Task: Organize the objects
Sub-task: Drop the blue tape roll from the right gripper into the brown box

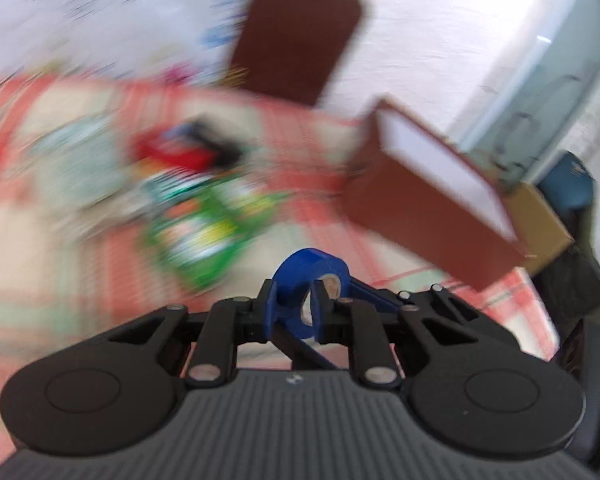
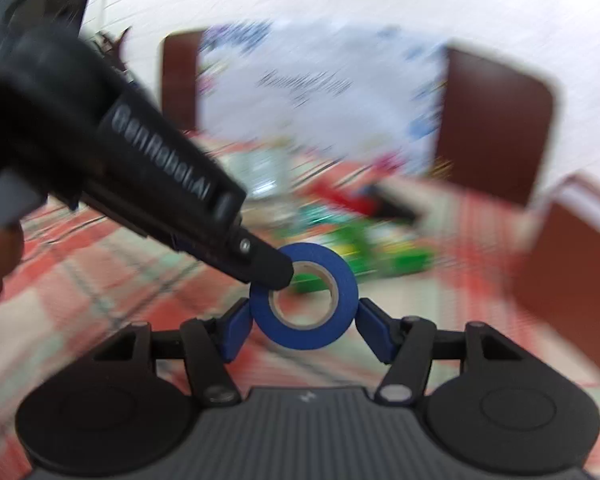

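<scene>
A blue roll of tape (image 2: 305, 296) with a pale core is held in the air over the red plaid tablecloth (image 2: 80, 280). My left gripper (image 1: 296, 306) is shut on the roll's wall (image 1: 300, 276), one finger inside the hole. It enters the right wrist view from the upper left, its tip (image 2: 268, 268) on the roll's rim. My right gripper (image 2: 305, 330) has its blue pads (image 2: 236, 330) against both outer sides of the same roll. A blurred pile of green and red packets (image 1: 196, 216) lies on the cloth beyond.
Brown chair backs (image 1: 296, 28) stand at the table's far side. A brown open box (image 1: 432, 196) with a white inside sits at the right. A cardboard box (image 1: 540, 228) and dark bags are further right. A white printed sheet (image 2: 308, 92) hangs behind.
</scene>
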The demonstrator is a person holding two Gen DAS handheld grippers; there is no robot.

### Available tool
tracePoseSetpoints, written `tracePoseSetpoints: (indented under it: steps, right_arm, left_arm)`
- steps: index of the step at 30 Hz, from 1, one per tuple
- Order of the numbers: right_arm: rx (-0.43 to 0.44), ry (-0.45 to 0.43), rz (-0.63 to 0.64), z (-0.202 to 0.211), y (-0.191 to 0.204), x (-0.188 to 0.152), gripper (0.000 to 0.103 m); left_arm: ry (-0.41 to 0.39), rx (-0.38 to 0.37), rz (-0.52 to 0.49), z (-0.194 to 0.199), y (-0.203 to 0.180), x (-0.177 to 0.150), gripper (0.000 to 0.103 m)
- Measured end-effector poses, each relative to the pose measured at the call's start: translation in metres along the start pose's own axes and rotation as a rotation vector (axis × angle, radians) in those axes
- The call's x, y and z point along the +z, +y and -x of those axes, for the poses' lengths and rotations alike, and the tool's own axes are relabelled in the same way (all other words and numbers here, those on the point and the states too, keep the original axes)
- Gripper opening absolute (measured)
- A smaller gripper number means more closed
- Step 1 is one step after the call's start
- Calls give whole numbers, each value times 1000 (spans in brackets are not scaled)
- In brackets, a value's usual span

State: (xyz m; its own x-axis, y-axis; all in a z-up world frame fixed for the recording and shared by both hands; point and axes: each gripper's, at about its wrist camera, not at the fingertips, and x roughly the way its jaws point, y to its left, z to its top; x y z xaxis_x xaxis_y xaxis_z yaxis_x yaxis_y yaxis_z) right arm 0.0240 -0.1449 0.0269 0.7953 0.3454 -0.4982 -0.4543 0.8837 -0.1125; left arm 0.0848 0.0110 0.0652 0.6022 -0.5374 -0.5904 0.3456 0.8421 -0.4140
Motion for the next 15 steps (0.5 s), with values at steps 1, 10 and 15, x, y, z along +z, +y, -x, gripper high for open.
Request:
tracePoseSetpoints:
  steps: [1,10,15]
  right_arm:
    - [-50,-24,-10,9,-13,-1,58]
    - [-472,-141,-244,70,-181,-1,58]
    - [-560,-78,-340,75,-252,-19,59]
  left_arm:
    - [-5,-27,-33,-8,-19,9,20]
    - [-8,-242,-263,-102,-188,59,20]
    - [73,-214,-265,-150,-218,53,24]
